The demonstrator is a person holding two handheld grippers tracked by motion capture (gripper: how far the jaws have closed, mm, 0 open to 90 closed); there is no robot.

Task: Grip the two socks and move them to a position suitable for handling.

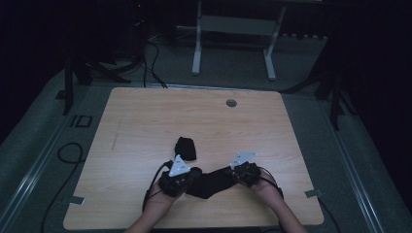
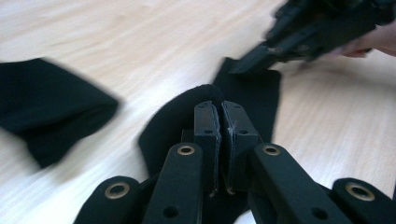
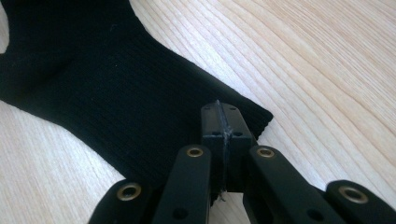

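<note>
Evidently, a sock [image 1: 210,183] is held stretched between the left claw [image 1: 190,175] and right claw [image 1: 234,174], each closed on one end. Beyond the left claw lies a second sock [image 1: 185,147]; flattening or folding presumably follows.

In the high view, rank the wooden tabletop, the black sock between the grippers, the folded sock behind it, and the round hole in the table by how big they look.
1. Wooden tabletop
2. Black sock between the grippers, partly covered by them
3. Folded sock
4. Round hole
</note>
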